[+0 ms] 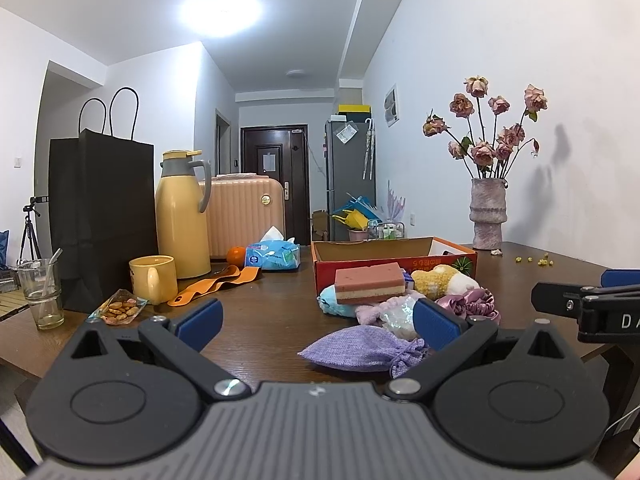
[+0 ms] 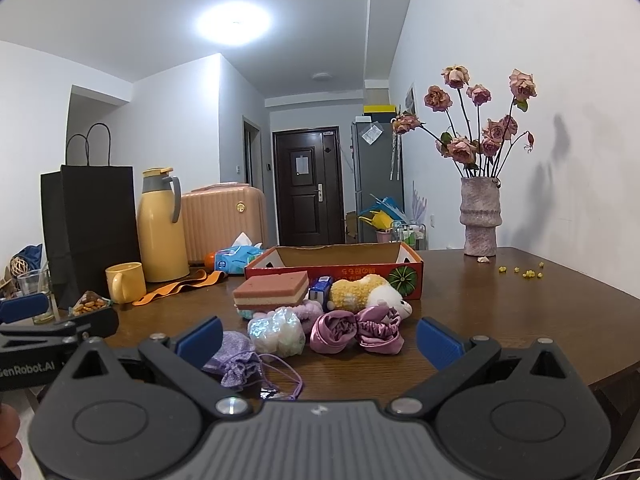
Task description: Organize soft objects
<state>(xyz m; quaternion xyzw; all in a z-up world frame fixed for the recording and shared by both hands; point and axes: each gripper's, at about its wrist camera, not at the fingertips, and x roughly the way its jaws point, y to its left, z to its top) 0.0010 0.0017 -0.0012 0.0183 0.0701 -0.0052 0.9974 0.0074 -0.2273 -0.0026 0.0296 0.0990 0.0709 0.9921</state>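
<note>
my left tongs released | my right tongs released | lavender pouch at 1 o'clock of left | box at 12

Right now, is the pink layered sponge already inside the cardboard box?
No. The pink layered sponge sits on the pile of soft items on the table, in front of the red cardboard box.

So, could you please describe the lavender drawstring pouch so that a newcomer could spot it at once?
Start at the red cardboard box on the brown table; a heap of soft things lies in front of it. The pouch is the nearest of the heap, by the left edge. Only it is coarse woven lavender cloth with a gathered neck and a thin cord.
</note>
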